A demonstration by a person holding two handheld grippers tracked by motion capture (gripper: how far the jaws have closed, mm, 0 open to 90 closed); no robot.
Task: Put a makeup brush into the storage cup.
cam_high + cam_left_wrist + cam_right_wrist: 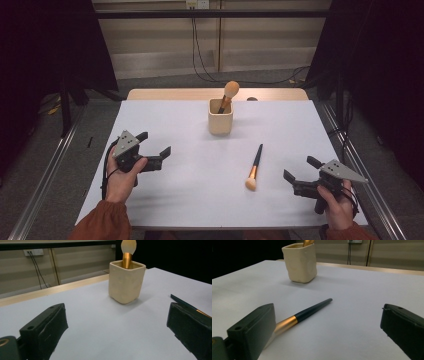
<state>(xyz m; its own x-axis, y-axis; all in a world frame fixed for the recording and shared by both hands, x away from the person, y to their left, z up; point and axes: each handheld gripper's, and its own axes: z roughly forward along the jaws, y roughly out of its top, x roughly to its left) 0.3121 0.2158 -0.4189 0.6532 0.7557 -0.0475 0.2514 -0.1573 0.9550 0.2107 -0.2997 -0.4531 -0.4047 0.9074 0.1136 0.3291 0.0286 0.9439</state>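
Note:
A cream square cup [220,116] [126,281] [300,262] stands at the table's back middle, with a makeup brush [229,93] [128,252] upright in it, bristles up. A second brush [254,167] [305,312] with a dark handle and gold ferrule lies flat on the table in front of the cup, bristles toward me. My left gripper [153,144] [117,332] is open at the left, holding nothing and pointing toward the cup. My right gripper [302,169] [328,332] is open at the right, just right of the lying brush and apart from it.
The white table [180,195] has a wooden strip along its far edge. Metal rails run along both sides on the floor. Cables hang down the back wall. A small dark object [251,99] lies at the far edge behind the cup.

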